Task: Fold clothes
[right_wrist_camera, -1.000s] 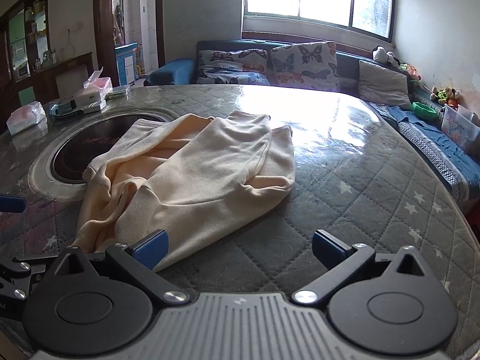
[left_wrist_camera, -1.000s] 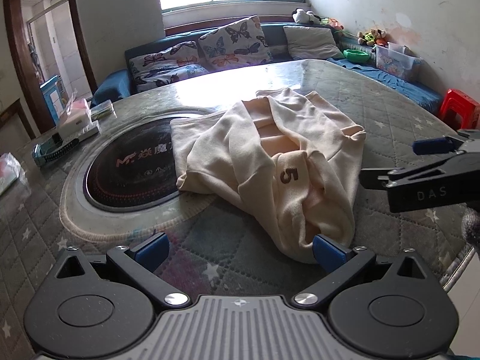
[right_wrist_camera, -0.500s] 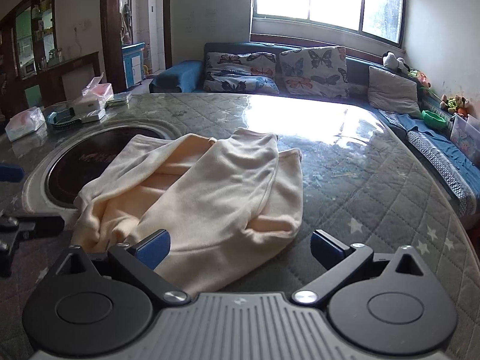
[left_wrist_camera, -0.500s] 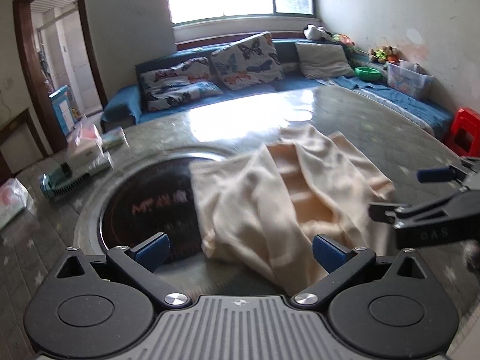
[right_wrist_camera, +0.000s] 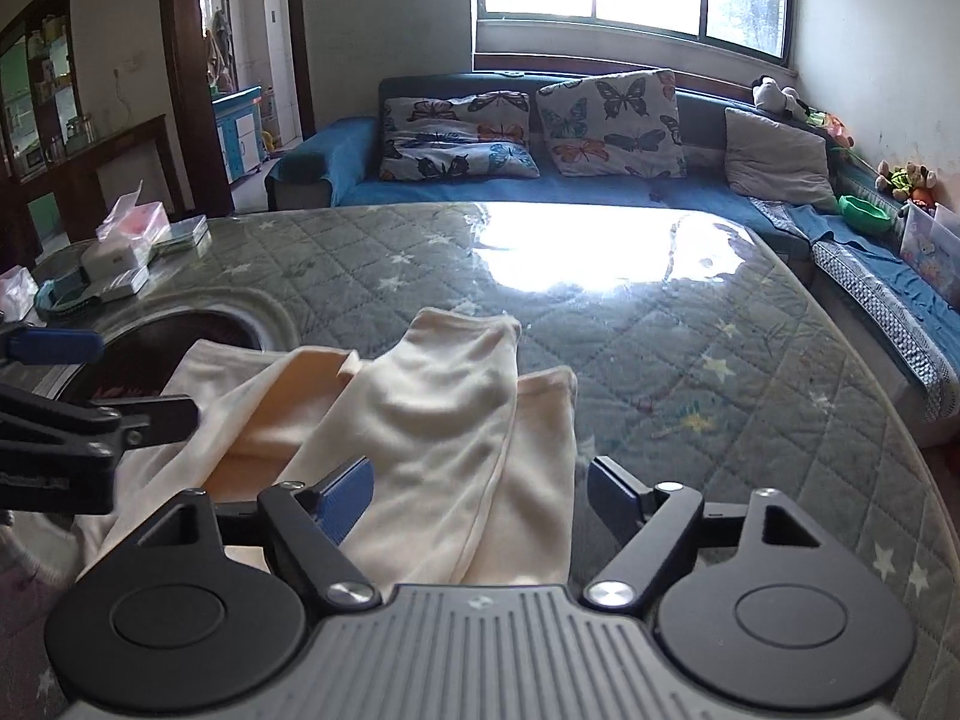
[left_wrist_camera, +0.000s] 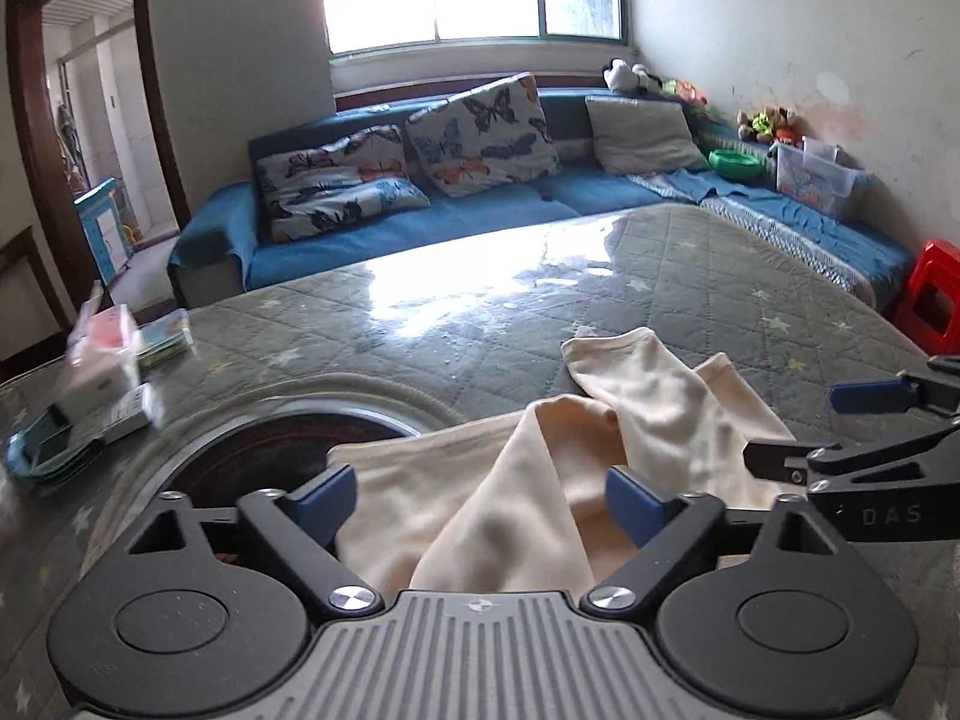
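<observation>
Garment (left_wrist_camera: 528, 516) crumpled on bench (left_wrist_camera: 690, 276), long axis running away from both tools; left tool (left_wrist_camera: 477, 495) and right tool (right_wrist_camera: 480, 489) both spread, near hem probably beneath them.

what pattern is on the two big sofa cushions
Butterflies, multicoloured on a pale ground, on both cushions; clearest in the right wrist view.

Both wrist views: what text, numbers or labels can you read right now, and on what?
"DAS": on the black side of the right tool, seen in the left wrist view.
Print on the left tool: blurred, unreadable.
Boxes at the table's far edge: too small to read.
Cream garment: no print showing.
</observation>
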`<move>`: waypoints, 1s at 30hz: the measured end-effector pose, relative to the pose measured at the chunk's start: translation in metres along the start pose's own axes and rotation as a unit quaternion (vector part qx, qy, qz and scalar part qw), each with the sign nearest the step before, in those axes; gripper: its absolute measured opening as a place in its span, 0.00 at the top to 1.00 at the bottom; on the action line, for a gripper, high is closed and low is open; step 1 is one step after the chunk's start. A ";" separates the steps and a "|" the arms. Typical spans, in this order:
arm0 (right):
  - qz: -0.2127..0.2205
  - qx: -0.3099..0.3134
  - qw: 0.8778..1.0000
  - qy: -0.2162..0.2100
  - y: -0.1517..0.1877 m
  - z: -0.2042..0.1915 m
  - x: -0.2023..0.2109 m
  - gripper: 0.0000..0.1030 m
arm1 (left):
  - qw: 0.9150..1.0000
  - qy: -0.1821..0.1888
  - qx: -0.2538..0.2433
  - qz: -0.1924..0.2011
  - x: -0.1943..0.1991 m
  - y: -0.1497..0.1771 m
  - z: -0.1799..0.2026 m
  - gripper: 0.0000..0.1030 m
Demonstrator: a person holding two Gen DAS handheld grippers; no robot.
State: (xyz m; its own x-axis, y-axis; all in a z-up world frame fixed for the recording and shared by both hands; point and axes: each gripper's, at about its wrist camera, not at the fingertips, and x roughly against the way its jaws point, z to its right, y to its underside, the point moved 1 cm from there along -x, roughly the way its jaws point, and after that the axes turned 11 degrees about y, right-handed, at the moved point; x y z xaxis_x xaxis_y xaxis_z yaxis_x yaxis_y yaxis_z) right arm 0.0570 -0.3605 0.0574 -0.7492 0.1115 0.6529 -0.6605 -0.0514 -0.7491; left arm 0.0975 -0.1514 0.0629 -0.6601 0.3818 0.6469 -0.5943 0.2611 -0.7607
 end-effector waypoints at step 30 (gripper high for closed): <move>-0.059 0.064 0.996 -0.016 -0.063 -0.060 -0.112 0.91 | 0.998 0.052 0.021 -0.029 -0.055 -0.004 -0.026 0.90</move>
State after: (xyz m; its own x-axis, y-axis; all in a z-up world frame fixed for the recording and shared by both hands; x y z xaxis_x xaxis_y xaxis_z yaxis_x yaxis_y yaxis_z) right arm 0.1858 -0.3101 0.0247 -0.6660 0.0929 0.7401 -0.7433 -0.1656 -0.6481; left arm 0.1477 -0.1507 0.0287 -0.5738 0.4573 0.6795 -0.6510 0.2488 -0.7171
